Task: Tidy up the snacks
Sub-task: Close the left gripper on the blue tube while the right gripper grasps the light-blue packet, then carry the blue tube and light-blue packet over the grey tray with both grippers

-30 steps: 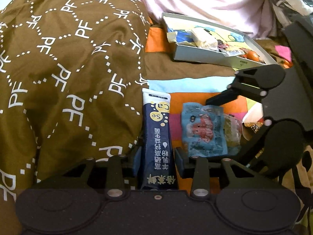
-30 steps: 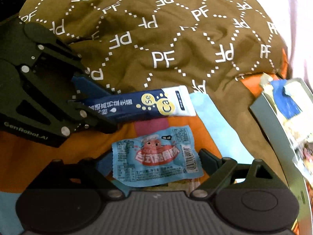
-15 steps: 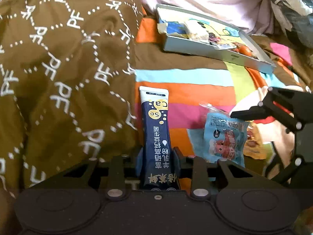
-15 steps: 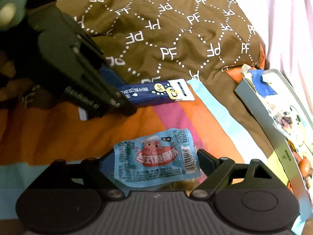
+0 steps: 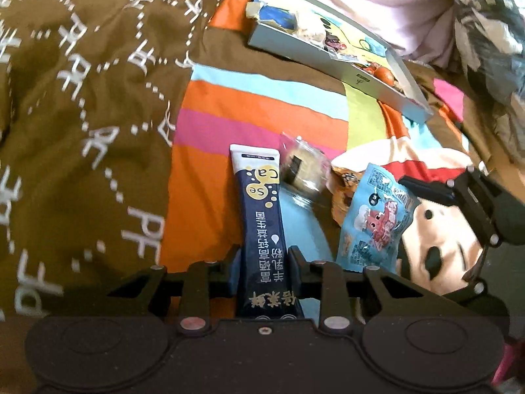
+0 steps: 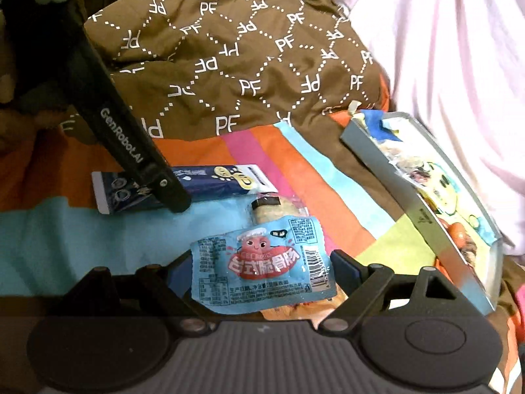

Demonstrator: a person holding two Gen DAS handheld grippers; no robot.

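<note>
Left wrist view
Your left gripper: jaws have just been closing, now narrow, pads pinching the long dark-blue stick sachet w/ white end near its lower end.
Sachet position: runs straight away from you over the bright striped blanket.
Beside it, right: small clear-wrapped pale snack w/ black band, then the light-blue plastic snack packet w/ red cartoon, tilted up.
Your right gripper: comes in from the right edge, one finger at the blue packet's top.
Far side: shallow grey cardboard tray box w/ snacks inside, well apart from the sachet.
Left: brown quilt w/ white "PF" print.

Right wrist view
Your right gripper: jaws wide, light-blue packet filling the gap, pads at its two ends, clamped.
Left gripper: its black finger crosses the dark-blue sachet.
Clear-wrapped snack: just behind the blue packet.
Grey tray box: to the right, near, not touching the packet.
</note>
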